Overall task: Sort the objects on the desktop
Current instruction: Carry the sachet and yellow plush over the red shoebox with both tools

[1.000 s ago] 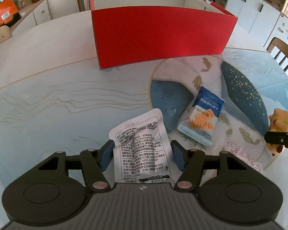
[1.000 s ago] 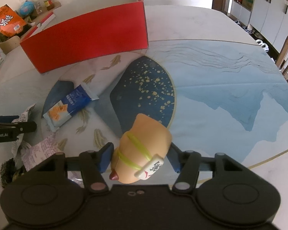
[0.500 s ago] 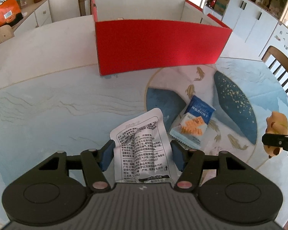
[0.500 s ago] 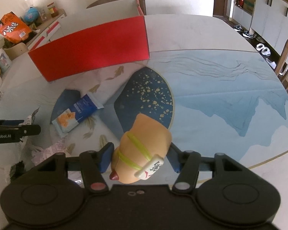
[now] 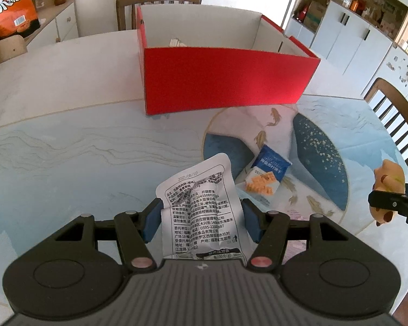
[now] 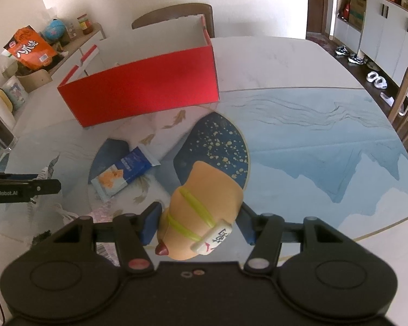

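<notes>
Over the table (image 5: 68,146): left claw (image 5: 201,217) pinching a white packet (image 5: 201,206), right claw (image 6: 198,222) pinching a toy (image 6: 204,212), both aloft. Carrying step, seemingly; next, reaching over the red box (image 5: 225,78) and releasing.

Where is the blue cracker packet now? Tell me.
The blue cracker packet lies flat on the table's round fish design, in front of the red box, just right of the left gripper.

One red box (image 5: 225,81), two snack packets — white (image 5: 201,212), blue (image 5: 266,176) — one toy (image 6: 204,212).
</notes>
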A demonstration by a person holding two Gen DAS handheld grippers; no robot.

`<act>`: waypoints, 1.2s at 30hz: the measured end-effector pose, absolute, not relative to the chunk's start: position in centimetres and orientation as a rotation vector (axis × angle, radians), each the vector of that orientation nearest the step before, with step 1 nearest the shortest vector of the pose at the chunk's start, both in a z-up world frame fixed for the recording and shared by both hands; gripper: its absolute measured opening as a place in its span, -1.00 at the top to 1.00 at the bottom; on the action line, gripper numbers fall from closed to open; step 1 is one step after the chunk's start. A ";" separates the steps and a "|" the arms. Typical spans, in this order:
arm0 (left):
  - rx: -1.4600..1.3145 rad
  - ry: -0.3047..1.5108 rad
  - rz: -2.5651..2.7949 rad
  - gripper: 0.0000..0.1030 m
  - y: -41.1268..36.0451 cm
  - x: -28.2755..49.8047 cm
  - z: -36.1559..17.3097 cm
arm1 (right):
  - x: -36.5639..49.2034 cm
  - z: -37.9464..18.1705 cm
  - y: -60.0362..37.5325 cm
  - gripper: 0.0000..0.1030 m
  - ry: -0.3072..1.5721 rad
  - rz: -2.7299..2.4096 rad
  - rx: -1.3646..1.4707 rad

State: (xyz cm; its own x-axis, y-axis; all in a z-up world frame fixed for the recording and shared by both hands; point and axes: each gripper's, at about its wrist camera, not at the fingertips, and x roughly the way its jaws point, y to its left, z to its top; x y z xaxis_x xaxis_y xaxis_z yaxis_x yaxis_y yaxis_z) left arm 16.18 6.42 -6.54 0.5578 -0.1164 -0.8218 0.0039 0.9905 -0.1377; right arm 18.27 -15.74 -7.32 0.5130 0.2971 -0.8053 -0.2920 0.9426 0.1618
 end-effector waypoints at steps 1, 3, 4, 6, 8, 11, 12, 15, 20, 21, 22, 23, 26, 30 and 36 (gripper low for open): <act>-0.127 0.975 -0.073 -0.19 6.4 16.1 -6.4 | 18.2 -7.2 -15.7 -0.13 0.967 0.356 0.006; -0.127 0.972 -0.076 -0.20 6.4 15.9 -6.1 | 18.0 -6.9 -15.7 -0.13 0.960 0.361 0.006; -0.127 0.971 -0.077 -0.20 6.3 15.7 -5.9 | 17.9 -6.8 -15.7 -0.13 0.957 0.364 0.008; -0.130 0.968 -0.082 -0.19 6.2 15.5 -5.4 | 17.7 -6.5 -15.6 -0.13 0.951 0.369 0.008; -0.130 0.961 -0.088 -0.20 6.1 15.3 -4.9 | 17.5 -6.2 -15.6 -0.13 0.946 0.374 0.009; -0.131 0.949 -0.101 -0.20 5.8 15.1 -4.0 | 17.2 -5.6 -15.4 -0.13 0.938 0.383 0.007; -0.131 0.942 -0.107 -0.20 5.7 14.9 -3.6 | 17.1 -5.3 -15.3 -0.13 0.934 0.386 0.005; -0.133 0.928 -0.122 -0.20 5.3 14.8 -2.7 | 16.9 -4.6 -15.0 -0.13 0.925 0.393 -0.002; -0.128 0.907 -0.137 -0.20 4.6 14.9 -1.2 | 16.6 -3.1 -14.8 -0.13 0.898 0.409 -0.003; -0.125 0.899 -0.138 -0.20 4.5 15.0 -0.8 | 16.7 -2.8 -14.8 -0.13 0.892 0.410 -0.005; -0.122 0.893 -0.141 -0.20 4.4 15.0 -0.5 | 16.7 -2.5 -14.7 -0.13 0.888 0.413 -0.009; -0.119 0.886 -0.143 -0.20 4.3 15.2 -0.2 | 16.7 -2.2 -14.6 -0.13 0.883 0.417 -0.013; -0.110 0.868 -0.153 -0.20 4.0 15.6 0.6 | 16.9 -1.4 -14.2 -0.13 0.871 0.431 -0.031; -0.099 0.852 -0.161 -0.20 3.6 16.3 1.4 | 17.2 -0.6 -13.7 -0.13 0.848 0.445 -0.061; -0.082 0.822 -0.170 -0.20 3.4 17.6 2.7 | 18.3 0.7 -12.9 -0.13 0.816 0.459 -0.098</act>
State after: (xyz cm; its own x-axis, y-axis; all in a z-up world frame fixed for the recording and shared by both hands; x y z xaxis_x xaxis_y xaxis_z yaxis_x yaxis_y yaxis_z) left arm 17.62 3.44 2.69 0.6683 -0.1822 -0.7213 0.1188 0.9832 -0.1383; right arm 18.27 -12.88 0.69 0.5930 0.3573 -0.7216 -0.4318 0.8975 0.0896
